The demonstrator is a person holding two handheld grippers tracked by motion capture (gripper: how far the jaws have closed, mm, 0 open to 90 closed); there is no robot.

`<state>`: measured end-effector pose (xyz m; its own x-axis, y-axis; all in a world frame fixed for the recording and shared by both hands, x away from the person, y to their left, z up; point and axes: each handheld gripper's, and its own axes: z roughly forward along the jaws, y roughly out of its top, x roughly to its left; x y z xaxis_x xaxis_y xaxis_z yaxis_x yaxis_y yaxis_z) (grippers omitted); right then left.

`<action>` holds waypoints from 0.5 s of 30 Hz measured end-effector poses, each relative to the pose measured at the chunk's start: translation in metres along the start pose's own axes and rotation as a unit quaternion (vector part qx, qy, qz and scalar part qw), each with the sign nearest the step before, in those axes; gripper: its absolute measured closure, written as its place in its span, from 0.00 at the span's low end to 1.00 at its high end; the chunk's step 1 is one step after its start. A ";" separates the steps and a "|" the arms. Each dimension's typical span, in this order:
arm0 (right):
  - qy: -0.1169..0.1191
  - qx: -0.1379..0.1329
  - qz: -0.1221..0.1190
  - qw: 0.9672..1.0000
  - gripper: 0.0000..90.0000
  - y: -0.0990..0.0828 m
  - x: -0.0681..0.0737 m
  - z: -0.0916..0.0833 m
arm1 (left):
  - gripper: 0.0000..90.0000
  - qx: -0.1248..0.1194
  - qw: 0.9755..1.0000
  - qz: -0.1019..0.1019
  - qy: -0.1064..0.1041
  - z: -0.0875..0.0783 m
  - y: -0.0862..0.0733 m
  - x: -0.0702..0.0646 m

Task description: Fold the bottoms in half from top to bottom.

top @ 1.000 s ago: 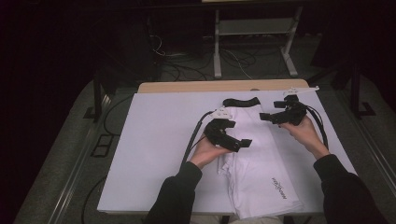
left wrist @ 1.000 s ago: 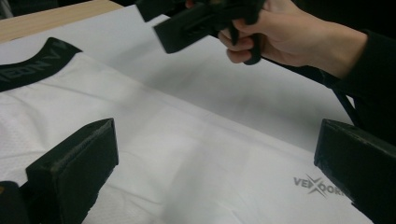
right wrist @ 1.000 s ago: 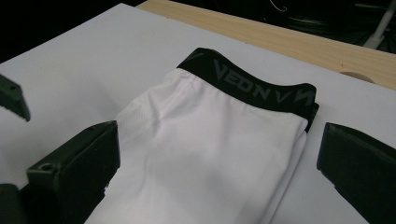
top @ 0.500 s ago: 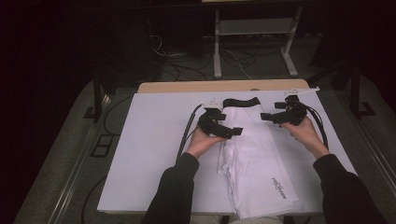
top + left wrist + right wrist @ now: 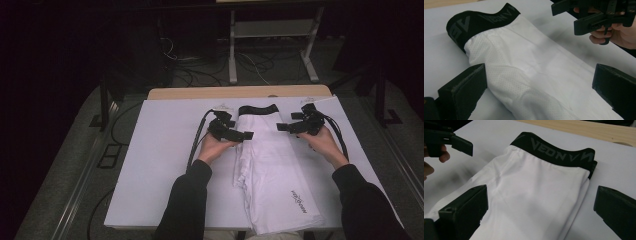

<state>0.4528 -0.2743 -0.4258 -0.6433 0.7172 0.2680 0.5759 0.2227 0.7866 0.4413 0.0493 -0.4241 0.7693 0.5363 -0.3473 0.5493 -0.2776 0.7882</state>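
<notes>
White shorts (image 5: 272, 170) lie folded lengthwise mid-table, black waistband (image 5: 257, 109) at the far end. Left gripper (image 5: 239, 134) at the garment's left edge, right gripper (image 5: 289, 127) at its right, both near the waistband, jaws wide apart, holding nothing. Likely next: pinch both waist corners. Best to bite all layers evenly and lift together to avoid skewing the fold.

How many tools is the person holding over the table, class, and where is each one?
2. The left tool is at the left edge of the white shorts, near the black waistband. The right tool is at the shorts' right edge. Both tools are open.
</notes>
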 end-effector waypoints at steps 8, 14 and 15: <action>0.000 0.014 0.015 1.000 0.00 -0.001 -0.008 0.003 | 0.00 0.003 1.000 -0.021 0.003 0.009 -0.004 0.011; 0.002 0.026 0.022 0.999 0.00 0.001 -0.010 0.007 | 0.00 -0.009 0.999 -0.045 0.003 0.011 -0.005 0.020; 0.004 0.032 0.025 0.999 0.00 0.002 -0.011 0.008 | 0.00 -0.011 0.999 -0.047 0.003 0.011 -0.005 0.022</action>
<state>0.4649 -0.2762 -0.4315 -0.6170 0.7234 0.3099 0.6379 0.2290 0.7353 0.4587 0.0537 -0.4408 0.7127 0.5641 -0.4171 0.6114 -0.2080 0.7635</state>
